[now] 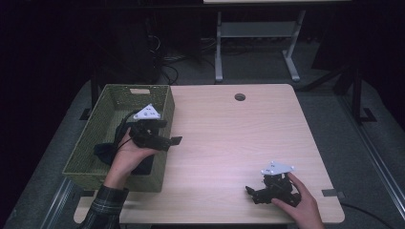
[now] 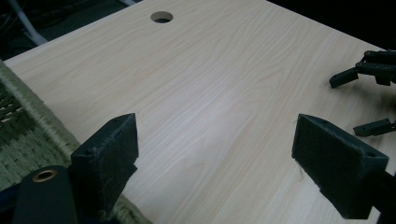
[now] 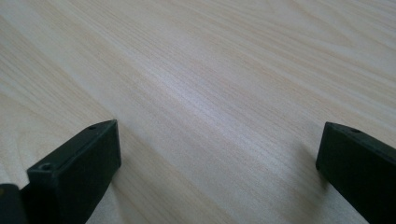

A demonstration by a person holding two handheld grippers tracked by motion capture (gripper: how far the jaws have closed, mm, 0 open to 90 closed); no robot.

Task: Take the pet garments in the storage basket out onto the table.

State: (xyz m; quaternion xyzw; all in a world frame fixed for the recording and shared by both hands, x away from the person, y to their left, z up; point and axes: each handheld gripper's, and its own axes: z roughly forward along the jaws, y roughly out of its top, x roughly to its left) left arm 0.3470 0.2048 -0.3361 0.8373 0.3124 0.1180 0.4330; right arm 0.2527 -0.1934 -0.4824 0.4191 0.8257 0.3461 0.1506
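Observation:
My left gripper (image 1: 169,132) hangs over the right rim of a green woven basket (image 1: 114,180), jaws pointing right across the table. In the left gripper view it (image 2: 215,135) is open wide with bare wood between its jaws, and the basket rim (image 2: 28,135) runs along the lower left. A dark cloth (image 1: 102,151) lies inside the basket, partly hidden by the hand. My right gripper (image 1: 250,192) rests low near the table's front right, pointing left. Its jaws (image 3: 219,135) stand open and hold nothing. It also appears far off as the right gripper (image 2: 349,103).
The light wooden table (image 1: 224,138) has a round cable hole (image 1: 239,97) near its far edge, also seen as the hole (image 2: 161,17). Another desk's metal legs (image 1: 218,52) stand on the floor beyond. The surroundings are dark.

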